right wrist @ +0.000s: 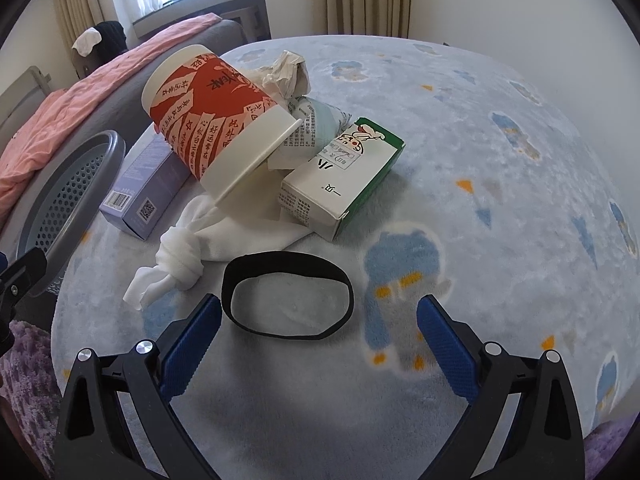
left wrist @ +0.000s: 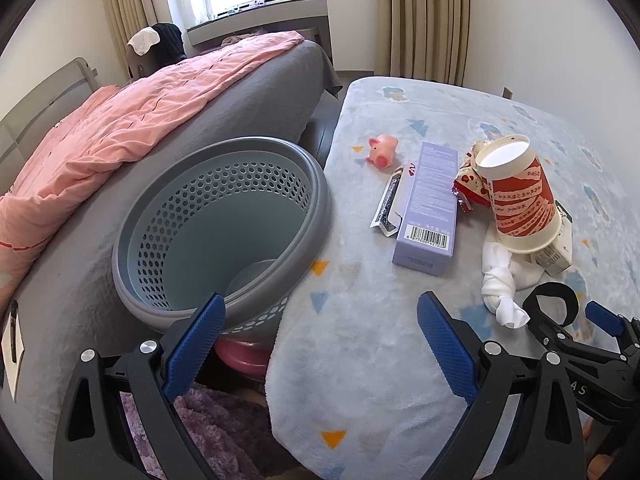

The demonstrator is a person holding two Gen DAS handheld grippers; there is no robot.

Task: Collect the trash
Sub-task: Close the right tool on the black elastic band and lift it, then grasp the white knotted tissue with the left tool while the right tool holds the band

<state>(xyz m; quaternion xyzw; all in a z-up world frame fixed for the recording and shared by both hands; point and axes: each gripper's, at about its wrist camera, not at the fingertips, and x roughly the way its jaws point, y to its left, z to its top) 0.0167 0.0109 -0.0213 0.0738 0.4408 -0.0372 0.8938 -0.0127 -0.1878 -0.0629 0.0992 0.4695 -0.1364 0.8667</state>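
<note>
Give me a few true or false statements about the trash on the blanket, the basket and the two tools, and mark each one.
1. The right tool is open and holds nothing. True.
2. The red and white paper cup stands upright on its base. False: it lies tipped over on the pile, leaning on the green and white carton.
3. The grey basket already holds the purple box. False: the purple box lies on the blanket.
4. A black band lies just ahead of the right tool. True.
5. The left tool is shut on the knotted white cloth. False: it is open, and the knotted white cloth lies apart from it.

Open right claw [right wrist: 319, 330] just before black band [right wrist: 288, 276] on blanket [right wrist: 480, 200].
</note>
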